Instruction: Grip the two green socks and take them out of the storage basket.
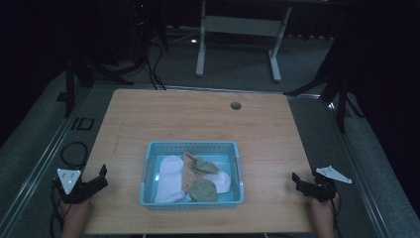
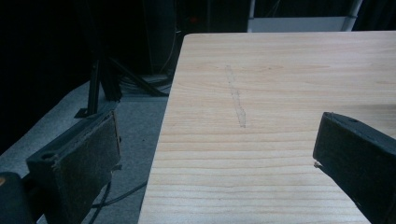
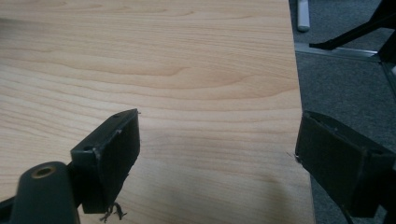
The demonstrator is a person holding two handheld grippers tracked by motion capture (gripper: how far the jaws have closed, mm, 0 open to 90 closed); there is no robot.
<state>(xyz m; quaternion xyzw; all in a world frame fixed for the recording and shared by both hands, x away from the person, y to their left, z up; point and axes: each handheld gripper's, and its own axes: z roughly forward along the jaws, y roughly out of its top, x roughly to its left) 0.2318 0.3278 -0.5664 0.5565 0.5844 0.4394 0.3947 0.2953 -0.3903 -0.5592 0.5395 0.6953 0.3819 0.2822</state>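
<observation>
A light blue plastic basket [image 1: 149,163] stands near the front middle of the wooden table [image 1: 198,119]. In it lie several socks: white ones [image 1: 170,178], a tan one [image 1: 189,174] and olive green ones [image 1: 203,190]. My left gripper [image 1: 101,177] rests at the table's left front edge, open, with bare wood and floor between its jaws [image 2: 215,154]. At the right front edge my right gripper [image 1: 297,182] is open too, nothing between its pads [image 3: 217,149]. Both stand well apart from the basket.
A round cable hole [image 1: 236,105] sits at the back right of the tabletop. Beyond the table stand a white desk frame [image 1: 237,29] and dark tripod legs [image 1: 341,94]. Cables [image 1: 72,153] lie on the grey floor at the left.
</observation>
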